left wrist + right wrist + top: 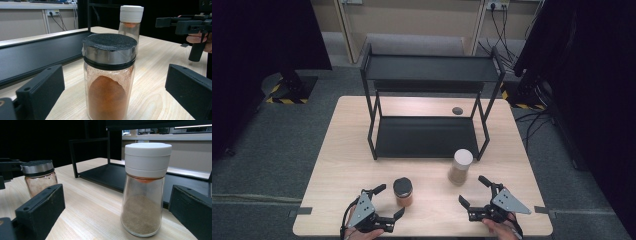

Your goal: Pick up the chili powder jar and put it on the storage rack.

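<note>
Two spice jars up for grabs here: short glass one with a black-topped metal lid (109,75), half full of reddish-brown powder, standing upright on the bench (342,165) near the front edge, left of centre. Taller shaker with a white cap (145,190), filled with tan powder, standing upright a bit further back and to the right, just in front of the black two-tier rack (429,107). Well apart from each other, neither touching anything but the wood.

Left gripper (384,205) parked right beside the short jar, jaws spread wide with the jar lined up between them but not pressed. Right gripper (474,190) same deal near the white-capped shaker, jaws wide open, shaker sitting in the gap, no contact visible. Looks like a one-jar-per-hand setup, each lined up square so the jaws can close on the glass body below the lid. Rack shelves bare and facing the jars, so probably the destination, though that's a guess.

No labels, brand names or writing readable on either jar, plain glass and lids only
</note>
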A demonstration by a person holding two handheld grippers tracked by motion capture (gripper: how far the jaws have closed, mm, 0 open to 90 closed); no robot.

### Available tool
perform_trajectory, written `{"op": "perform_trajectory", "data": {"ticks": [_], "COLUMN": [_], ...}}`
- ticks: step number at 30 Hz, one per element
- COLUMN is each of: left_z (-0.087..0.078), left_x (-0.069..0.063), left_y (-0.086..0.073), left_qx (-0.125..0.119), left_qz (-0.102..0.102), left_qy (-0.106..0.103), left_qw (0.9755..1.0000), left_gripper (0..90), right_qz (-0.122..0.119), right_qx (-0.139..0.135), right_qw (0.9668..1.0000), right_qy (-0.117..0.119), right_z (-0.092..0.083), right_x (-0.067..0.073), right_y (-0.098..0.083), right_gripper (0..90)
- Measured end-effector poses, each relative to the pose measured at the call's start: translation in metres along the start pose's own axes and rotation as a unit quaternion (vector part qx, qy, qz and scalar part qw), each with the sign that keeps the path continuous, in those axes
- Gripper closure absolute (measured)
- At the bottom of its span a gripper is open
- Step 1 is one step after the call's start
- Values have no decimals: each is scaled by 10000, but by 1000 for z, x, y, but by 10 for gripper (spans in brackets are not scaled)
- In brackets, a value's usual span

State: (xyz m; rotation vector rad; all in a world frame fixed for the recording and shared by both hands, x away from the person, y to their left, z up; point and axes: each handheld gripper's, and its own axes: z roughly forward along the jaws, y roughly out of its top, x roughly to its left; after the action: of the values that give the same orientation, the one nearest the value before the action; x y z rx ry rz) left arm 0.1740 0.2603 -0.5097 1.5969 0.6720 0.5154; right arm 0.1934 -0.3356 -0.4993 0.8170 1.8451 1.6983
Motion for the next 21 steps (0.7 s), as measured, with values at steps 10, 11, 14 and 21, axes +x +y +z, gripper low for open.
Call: {"op": "perform_trajectory", "data": {"ticks": [10, 11, 14, 21], "left_z": [0, -1, -1, -1], "left_x": [0, 0, 0, 0], "left_y": [0, 0, -1, -1], "left_qx": [-19, -23, -47, -48], "left_qz": [11, 20, 14, 30], "left_qy": [-1, 5, 15, 38], "left_qw": [10000, 10000, 10000, 10000], "left_gripper": [17, 17, 17, 17], "right_qz": [19, 19, 10, 4], "right_qx": [-43, -51, -70, -110], "right_qw": [10000, 10000, 10000, 9999], "right_qy": [-4, -1, 7, -9], "right_z": [0, 0, 0, 0], "right_x": [0, 0, 1, 2], "right_y": [-1, -1, -2, -2], "right_gripper": [9, 9, 9, 9]}}
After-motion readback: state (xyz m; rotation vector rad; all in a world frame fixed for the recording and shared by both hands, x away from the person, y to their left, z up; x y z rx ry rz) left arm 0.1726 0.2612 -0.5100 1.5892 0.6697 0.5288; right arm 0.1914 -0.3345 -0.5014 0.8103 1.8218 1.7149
